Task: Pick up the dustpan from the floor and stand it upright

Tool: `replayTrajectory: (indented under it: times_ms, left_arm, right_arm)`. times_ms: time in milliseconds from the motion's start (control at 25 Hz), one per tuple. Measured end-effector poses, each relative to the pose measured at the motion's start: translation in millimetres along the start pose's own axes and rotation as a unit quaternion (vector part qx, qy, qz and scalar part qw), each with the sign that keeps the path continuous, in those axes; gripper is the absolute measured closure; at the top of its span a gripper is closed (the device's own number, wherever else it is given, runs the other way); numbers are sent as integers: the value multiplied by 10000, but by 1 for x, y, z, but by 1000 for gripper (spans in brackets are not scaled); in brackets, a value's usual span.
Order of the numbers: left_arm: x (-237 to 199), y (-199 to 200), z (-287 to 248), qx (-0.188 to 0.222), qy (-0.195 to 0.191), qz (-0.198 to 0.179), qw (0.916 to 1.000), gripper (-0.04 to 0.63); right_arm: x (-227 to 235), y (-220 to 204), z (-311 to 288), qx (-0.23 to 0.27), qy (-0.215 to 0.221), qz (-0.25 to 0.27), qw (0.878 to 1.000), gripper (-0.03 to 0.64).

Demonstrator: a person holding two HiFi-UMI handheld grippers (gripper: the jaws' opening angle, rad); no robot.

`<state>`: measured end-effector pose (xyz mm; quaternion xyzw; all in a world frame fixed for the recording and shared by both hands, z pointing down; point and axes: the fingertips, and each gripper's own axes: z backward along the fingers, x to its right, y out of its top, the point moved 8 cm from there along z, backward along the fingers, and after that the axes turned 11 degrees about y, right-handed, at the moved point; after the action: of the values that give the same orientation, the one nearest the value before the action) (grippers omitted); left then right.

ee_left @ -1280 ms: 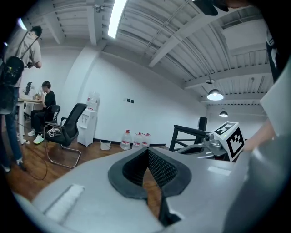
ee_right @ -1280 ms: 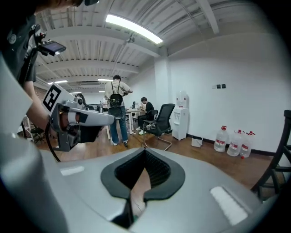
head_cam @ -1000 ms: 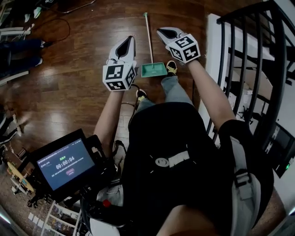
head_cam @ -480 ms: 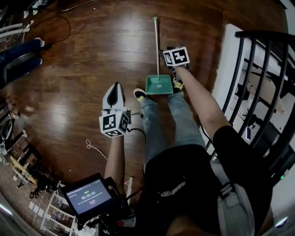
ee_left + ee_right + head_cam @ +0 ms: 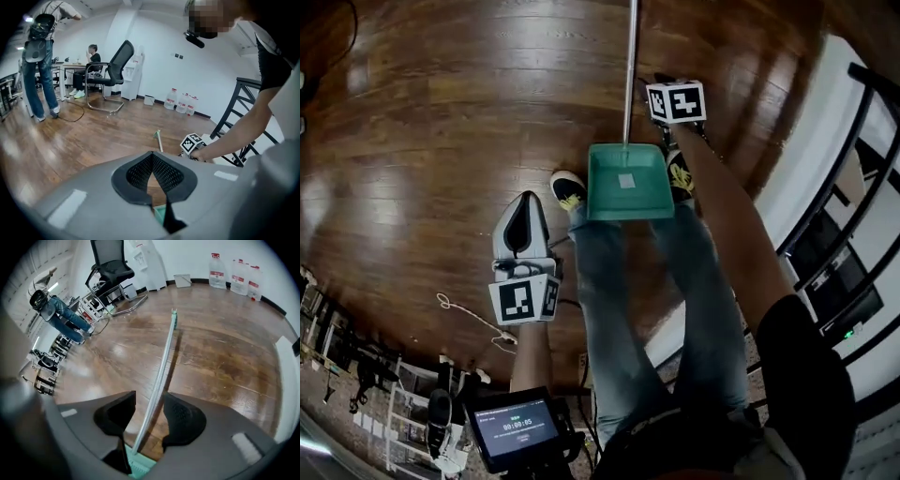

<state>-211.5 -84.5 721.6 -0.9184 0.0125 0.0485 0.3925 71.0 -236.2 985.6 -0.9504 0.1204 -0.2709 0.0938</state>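
A green dustpan [image 5: 624, 183] lies flat on the wooden floor between the person's shoes. Its long pale handle [image 5: 630, 75] runs away from me. My right gripper [image 5: 149, 416] is low over the handle just above the pan. Its jaws stand open astride the handle [image 5: 161, 366], and the pads do not press on it. In the head view only its marker cube [image 5: 676, 101] shows, right of the handle. My left gripper [image 5: 526, 199] hovers left of the pan, shut and holding nothing; its own view shows the pads [image 5: 161, 176] closed together.
Two shoes [image 5: 567, 190] [image 5: 680, 173] flank the pan. A black stair railing [image 5: 853, 234] and a white step stand at the right. A white cord [image 5: 464, 314] lies on the floor at the left. An office chair [image 5: 110, 266], water bottles [image 5: 234, 270] and a standing person [image 5: 40, 61] are farther off.
Both grippers have dropped from chest height towards the floor. The right one now sits at the handle beside the pan, the left one to the pan's left. The dustpan has not moved.
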Motion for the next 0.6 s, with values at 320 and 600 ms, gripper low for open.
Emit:
replayTrajectory:
  times_ms: [320,600]
  left_arm:
    - [-32,-51,-35,-180,186,115,9996,577]
    - [-50,-34,-30,-35,249,308,9992,577]
  right_arm:
    - [36,-6,-95,115,-60,-94,9999,438]
    - [19,12,-79,561,-170,-115,9982,511]
